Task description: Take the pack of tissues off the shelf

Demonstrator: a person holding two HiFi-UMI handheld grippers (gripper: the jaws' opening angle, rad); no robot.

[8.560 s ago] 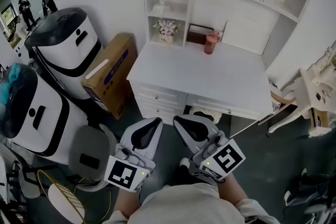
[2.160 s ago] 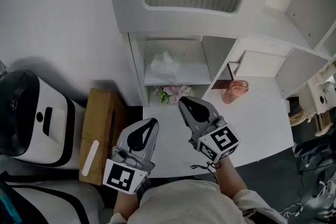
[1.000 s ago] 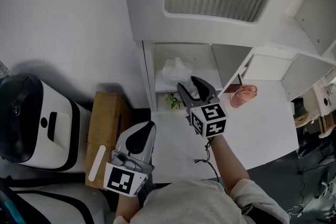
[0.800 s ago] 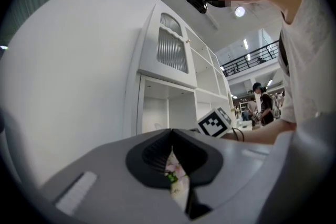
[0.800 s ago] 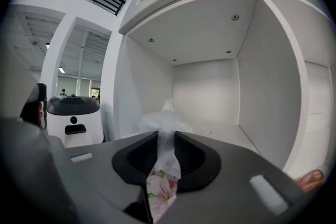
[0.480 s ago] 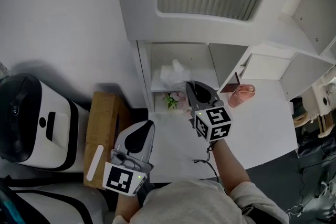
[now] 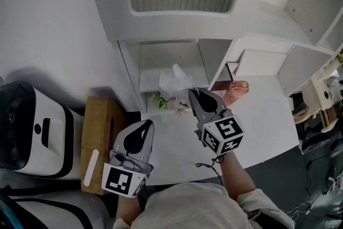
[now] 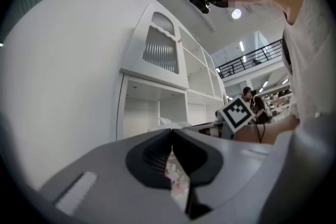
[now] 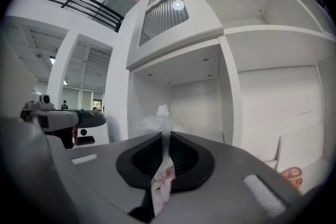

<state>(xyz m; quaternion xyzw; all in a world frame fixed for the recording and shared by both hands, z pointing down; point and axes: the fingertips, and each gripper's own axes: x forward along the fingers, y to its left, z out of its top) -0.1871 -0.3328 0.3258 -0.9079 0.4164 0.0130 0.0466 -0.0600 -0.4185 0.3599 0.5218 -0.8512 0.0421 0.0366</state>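
The tissue pack [image 7: 174, 79] is a white crinkled plastic bundle, hanging just in front of the open shelf cubby [image 7: 161, 59] and above the desk. My right gripper [image 7: 192, 95] has just been closing and is shut on the pack's near edge. In the right gripper view the thin wrapper [image 9: 156, 122] is pinched between the jaws of the right gripper [image 9: 161, 135]. The cubby behind it [image 9: 194, 107] holds nothing else. My left gripper [image 7: 144, 126] hovers lower left over the desk's edge, its jaws together with nothing in them [image 8: 172, 132].
A small flower pot [image 7: 167, 102] stands under the cubby and a pink cup [image 7: 236, 91] sits to its right on the white desk [image 7: 262, 115]. A cardboard box [image 7: 96, 137] and a white machine [image 7: 32, 126] stand left of the desk.
The right gripper, open around the pack inside the cubby a second ago, has shut on it and drawn it out toward me. The left gripper shifted slightly.
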